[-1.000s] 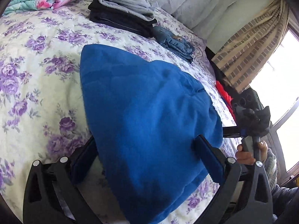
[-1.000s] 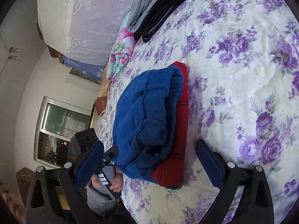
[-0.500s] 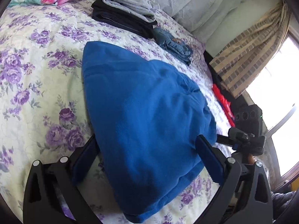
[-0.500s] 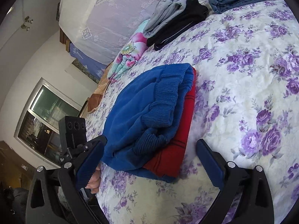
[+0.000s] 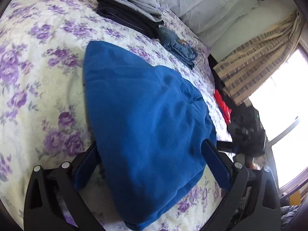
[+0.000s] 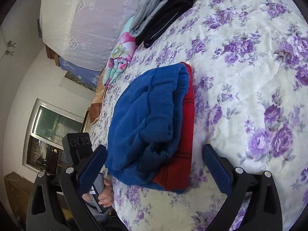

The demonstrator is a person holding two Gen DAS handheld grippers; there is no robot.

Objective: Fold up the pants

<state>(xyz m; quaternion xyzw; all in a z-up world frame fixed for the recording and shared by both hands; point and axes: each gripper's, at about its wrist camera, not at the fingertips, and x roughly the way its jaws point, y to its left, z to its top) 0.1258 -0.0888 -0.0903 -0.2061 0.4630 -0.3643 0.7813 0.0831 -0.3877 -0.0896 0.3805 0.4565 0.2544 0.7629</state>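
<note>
The blue pants (image 5: 146, 115) lie folded in a thick bundle on the floral bedspread (image 5: 38, 80). My left gripper (image 5: 150, 167) is open, with its fingers on either side of the bundle's near end and not pinching it. In the right wrist view the same pants (image 6: 146, 119) show a ribbed blue cuff and a red layer (image 6: 182, 144) underneath. My right gripper (image 6: 155, 169) is open just short of that end, holding nothing. Each view catches the other gripper at the bed's edge: the left gripper (image 6: 77, 144) in a hand (image 6: 105, 194), and the right gripper (image 5: 244, 132), blurred.
A stack of folded grey and black clothes (image 5: 132, 9) and folded denim (image 5: 179, 46) sit at the far side of the bed. A colourful blanket (image 6: 119, 57) lies by the white headboard cover. A striped curtain (image 5: 259, 57) and bright window are past the bed's edge.
My left gripper has drawn back a little, so the near end of the bundle now shows. The right view has tilted and shifted. Both grippers stay open and the pants lie still.
</note>
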